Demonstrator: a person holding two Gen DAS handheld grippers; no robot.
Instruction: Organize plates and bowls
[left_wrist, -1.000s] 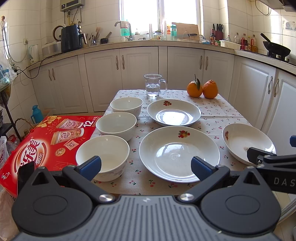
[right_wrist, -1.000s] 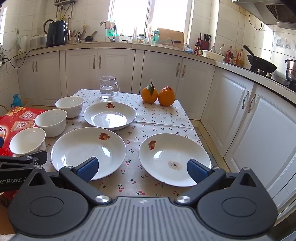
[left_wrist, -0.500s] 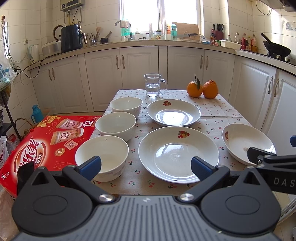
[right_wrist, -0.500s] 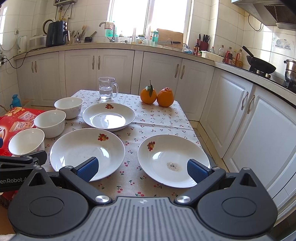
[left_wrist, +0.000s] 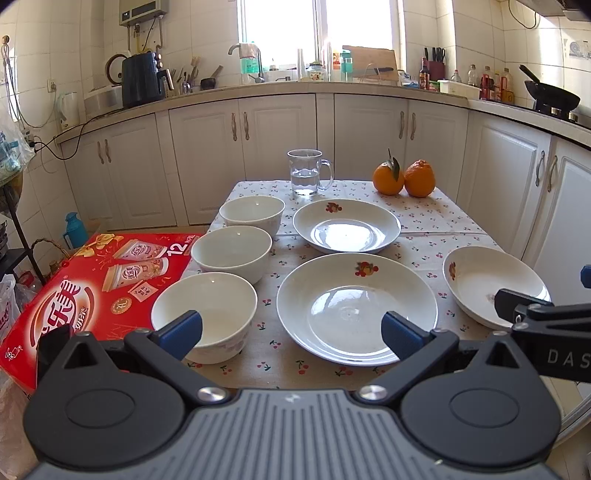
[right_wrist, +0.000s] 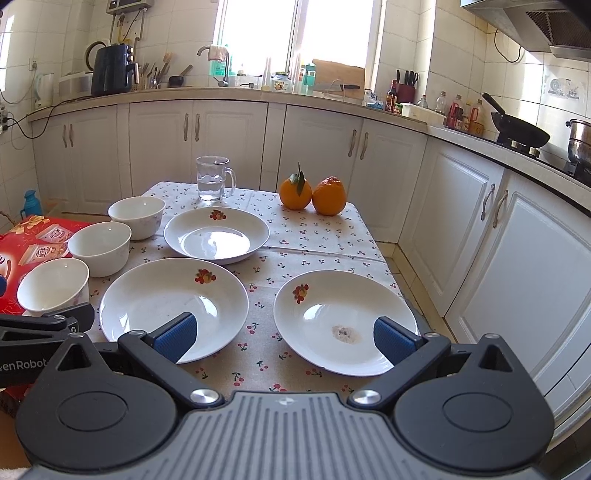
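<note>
Nothing is stacked yet, so the task is judged to be at its very start. Three plates and three bowls are laid out singly on the cloth-covered counter (right_wrist: 325, 236). The bowls are set in a row along the left edge: the near bowl (left_wrist: 204, 316), the middle bowl (left_wrist: 231, 252) and the far bowl (left_wrist: 252, 215), each just beside the next. The large plate (left_wrist: 356, 308) is placed at the middle of the near edge, the far plate (left_wrist: 346, 226) behind it, and the right plate (right_wrist: 345, 321) at the near right corner. All six pieces remain to be gathered, presumably bowls nested and plates piled.

The left tool (left_wrist: 291, 328) is held above the near edge with its jaws wide apart and nothing between them; the right tool (right_wrist: 284, 334) is likewise spread and empty, hovering before the right plate.

A small brownish smear in the well of the right plate is shown only by the right view; in the left view that plate is partly hidden behind the other tool. The red carton (left_wrist: 77, 291) beside the left edge is shown nearly whole by the left view, but only as a sliver by the right. A glass mug (right_wrist: 213, 179) of water and two oranges (right_wrist: 312, 194) are seen along the far edge in both views.
</note>
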